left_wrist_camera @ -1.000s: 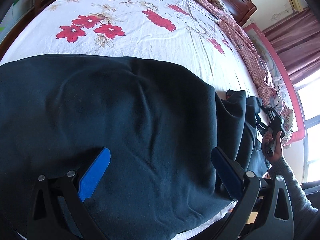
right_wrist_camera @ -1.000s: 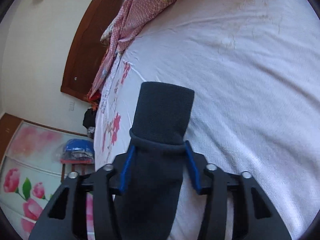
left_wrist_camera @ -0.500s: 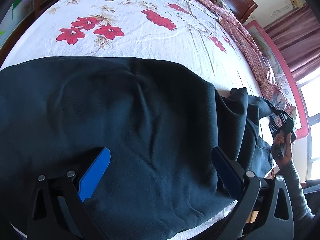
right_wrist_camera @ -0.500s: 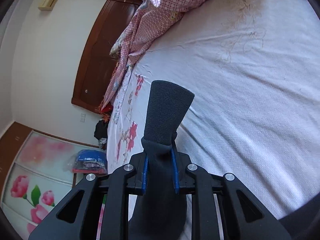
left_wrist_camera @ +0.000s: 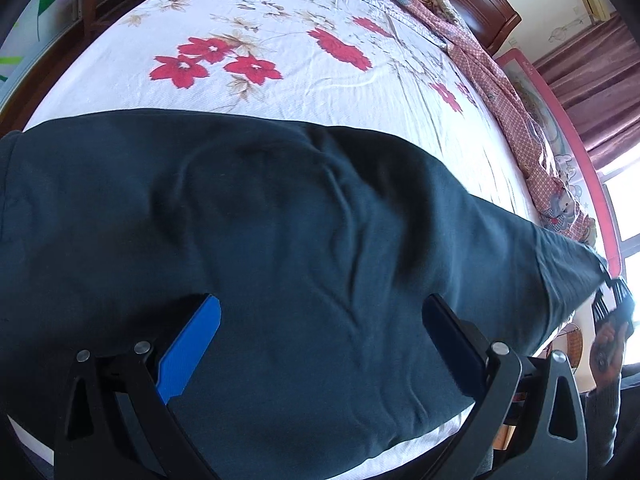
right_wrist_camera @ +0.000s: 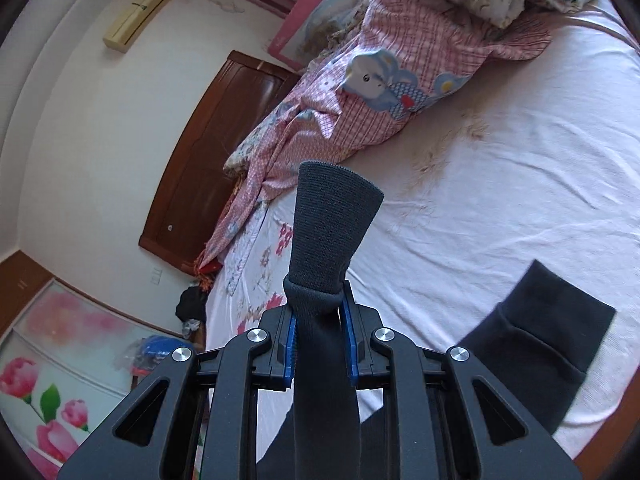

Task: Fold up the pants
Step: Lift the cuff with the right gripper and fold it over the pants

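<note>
Closest to me, my left gripper hangs with its blue-padded jaws spread wide, nothing pinched, just above the dark navy knit pants spread across the white bedsheet printed with red flowers. My right gripper has its jaws nearly together, clamped on a ribbed ankle cuff of one leg, which sticks up past the pads. The other cuff lies on the sheet just beside it. Farther off, a pink checked quilt is bunched against the dark wooden headboard.
</note>
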`<state>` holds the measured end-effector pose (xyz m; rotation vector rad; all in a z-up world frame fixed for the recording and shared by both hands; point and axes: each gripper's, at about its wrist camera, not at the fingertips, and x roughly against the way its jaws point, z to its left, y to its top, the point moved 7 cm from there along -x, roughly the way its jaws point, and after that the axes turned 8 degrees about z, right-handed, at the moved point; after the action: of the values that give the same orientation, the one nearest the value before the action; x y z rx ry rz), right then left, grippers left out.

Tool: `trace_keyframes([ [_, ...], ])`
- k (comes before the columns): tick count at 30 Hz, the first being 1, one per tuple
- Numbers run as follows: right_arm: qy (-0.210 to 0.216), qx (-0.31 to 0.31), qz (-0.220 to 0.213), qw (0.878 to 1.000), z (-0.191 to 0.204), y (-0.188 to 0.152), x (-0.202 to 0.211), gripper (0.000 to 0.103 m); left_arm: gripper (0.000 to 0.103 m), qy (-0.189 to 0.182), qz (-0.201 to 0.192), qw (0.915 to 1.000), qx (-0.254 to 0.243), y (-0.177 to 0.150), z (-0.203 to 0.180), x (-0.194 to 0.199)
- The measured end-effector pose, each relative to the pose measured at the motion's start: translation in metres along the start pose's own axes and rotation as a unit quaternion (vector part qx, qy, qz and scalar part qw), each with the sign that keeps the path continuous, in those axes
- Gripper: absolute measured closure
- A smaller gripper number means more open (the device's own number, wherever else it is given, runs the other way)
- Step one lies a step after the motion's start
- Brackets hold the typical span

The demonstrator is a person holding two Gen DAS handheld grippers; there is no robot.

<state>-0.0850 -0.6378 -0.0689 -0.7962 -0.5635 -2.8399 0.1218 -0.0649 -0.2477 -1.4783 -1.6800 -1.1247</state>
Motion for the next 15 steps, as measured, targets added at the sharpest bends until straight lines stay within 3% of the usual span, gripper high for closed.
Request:
trace_keyframes([
  [3,0.006,-0.042,0.001,0.999,-0.021,-0.010,0.013,0.085,0.002,-0.001,0.001,1.0000,0.002,-0.005,0.007,0.000],
  [7,-0.038,-0.060,0.010,0.997,-0.055,-0.019,0.008,0.085,0.002,0.006,0.000,0.9999,-0.014,-0.010,0.007,0.001],
  [9,-0.066,-0.072,0.038,0.994,-0.083,-0.021,-0.009,0.082,0.002,0.012,0.002,0.9998,-0.017,-0.011,0.006,0.000],
  [10,-0.092,-0.085,0.045,0.991,-0.099,-0.023,-0.012,0.079,0.002,0.013,0.002,0.9998,-0.016,-0.012,0.005,0.001],
  [12,-0.113,-0.124,0.073,0.983,-0.128,-0.031,-0.021,0.053,0.002,0.010,0.003,0.9998,-0.015,-0.013,0.003,0.005],
  [15,-0.117,-0.125,0.057,0.984,-0.143,-0.038,-0.013,0.053,0.002,0.007,-0.006,0.9997,-0.021,-0.015,0.000,0.014],
])
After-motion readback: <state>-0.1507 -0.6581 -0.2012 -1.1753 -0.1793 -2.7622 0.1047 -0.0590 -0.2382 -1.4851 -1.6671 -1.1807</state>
